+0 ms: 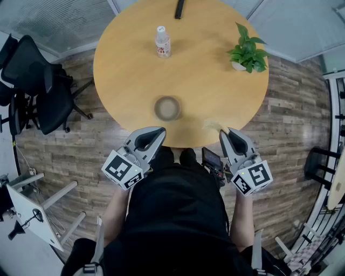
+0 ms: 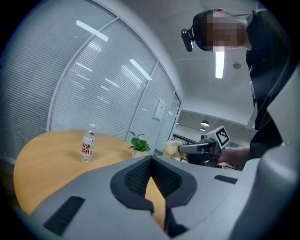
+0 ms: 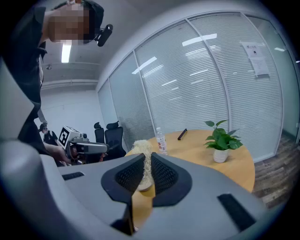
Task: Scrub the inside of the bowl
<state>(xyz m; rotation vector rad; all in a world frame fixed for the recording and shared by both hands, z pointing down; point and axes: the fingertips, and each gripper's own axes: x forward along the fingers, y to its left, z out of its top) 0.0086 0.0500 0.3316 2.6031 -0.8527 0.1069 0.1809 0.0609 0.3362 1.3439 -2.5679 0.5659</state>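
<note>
Round wooden bench is seen in a glass-walled office with blinds and plank flooring; black chairs are parked to the left.

- Bowl: set upright near the bench's near edge, roughly between the two grippers and a little beyond them, so it can be reached from either side. Nothing is touching it.
- Left gripper: held just over the near edge, short of the bowl. Fingers are pressed together with nothing between them. It is judged to be kept free for steadying the bowl.
- Right gripper: held at the near edge, to the right of the bowl and apart from it. Fingers are clamped on a pale fibrous scrubber, whose tuft is left sticking out past the tips so it can be worked against the bowl's inner wall.
- Water bottle, potted plant and a dark slim object are kept on the far half, well apart from the bowl and out of the working area.

Scrubbing is judged not yet started: the scrubber is outside the bowl. Bowl contents cannot be made out.
</note>
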